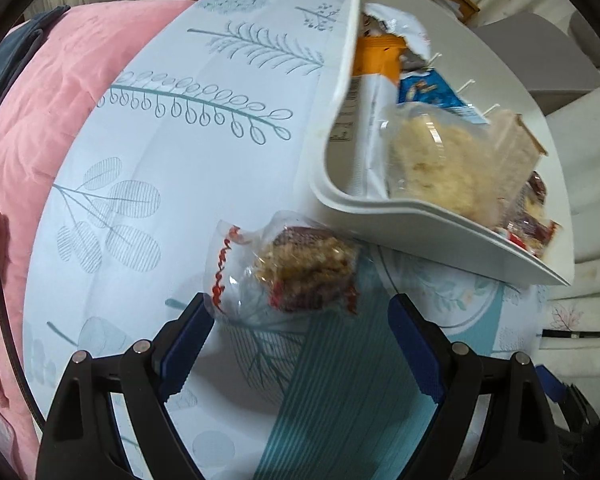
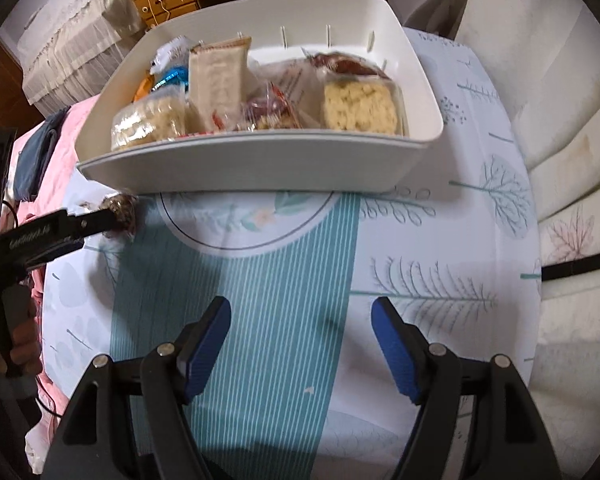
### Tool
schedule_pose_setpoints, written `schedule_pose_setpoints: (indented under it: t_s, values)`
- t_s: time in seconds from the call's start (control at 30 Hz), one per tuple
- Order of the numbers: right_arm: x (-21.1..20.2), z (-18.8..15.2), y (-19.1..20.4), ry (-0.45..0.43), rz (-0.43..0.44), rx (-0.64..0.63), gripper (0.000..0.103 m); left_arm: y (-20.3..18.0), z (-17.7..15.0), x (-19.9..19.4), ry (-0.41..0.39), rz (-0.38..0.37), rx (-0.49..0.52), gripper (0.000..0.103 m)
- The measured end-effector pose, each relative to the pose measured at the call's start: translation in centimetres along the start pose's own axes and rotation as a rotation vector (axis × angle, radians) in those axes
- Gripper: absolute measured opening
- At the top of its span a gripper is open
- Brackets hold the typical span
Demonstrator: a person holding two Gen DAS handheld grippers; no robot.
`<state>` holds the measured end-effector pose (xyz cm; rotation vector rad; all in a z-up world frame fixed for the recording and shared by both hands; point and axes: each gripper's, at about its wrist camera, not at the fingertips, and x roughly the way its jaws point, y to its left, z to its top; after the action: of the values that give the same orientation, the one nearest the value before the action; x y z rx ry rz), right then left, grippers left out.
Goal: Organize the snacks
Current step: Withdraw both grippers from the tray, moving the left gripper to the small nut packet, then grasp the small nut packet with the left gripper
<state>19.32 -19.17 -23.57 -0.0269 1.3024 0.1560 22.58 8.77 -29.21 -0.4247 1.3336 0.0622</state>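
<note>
Left gripper (image 1: 300, 344), jaws wide apart and empty, faces a wrapped snack (image 1: 296, 268) on the tablecloth (image 1: 204, 184) at 12 o'clock, touching the white bin (image 1: 380, 216) of snacks; right gripper (image 2: 300, 340) likewise open, empty; no writing legible.

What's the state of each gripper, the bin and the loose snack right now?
left gripper: open, fingers either side of the loose snack, not closed on it.
right gripper: open, empty, above the cloth.
loose snack packet: sealed, lying on the patterned cloth just outside the bin.
white bin: uncovered, holding several wrapped snacks.
</note>
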Motion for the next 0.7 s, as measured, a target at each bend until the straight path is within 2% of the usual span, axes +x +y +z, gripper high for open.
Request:
schedule_pose_setpoints:
  t_s: [0.13, 0.4, 0.63, 0.7]
  values:
    - [0.5, -0.2, 0.0, 0.019, 0.001, 0.016, 0.073, 0.1, 0.3, 0.8, 0.0, 0.009, 0.001, 0.086]
    - [1.2, -0.3, 0.2, 0.039, 0.016, 0.04, 0.073, 0.3, 0.9, 1.1, -0.02, 0.02, 0.024, 0.065]
    - [1.5, -0.3, 0.0, 0.05, 0.02, 0.069, 0.073, -0.4, 0.8, 1.0, -0.025, 0.013, 0.046, 0.06]
    - [1.6, -0.3, -0.1, 0.051, 0.023, 0.076, 0.073, -0.5, 0.8, 0.9, -0.029, 0.009, 0.05, 0.053]
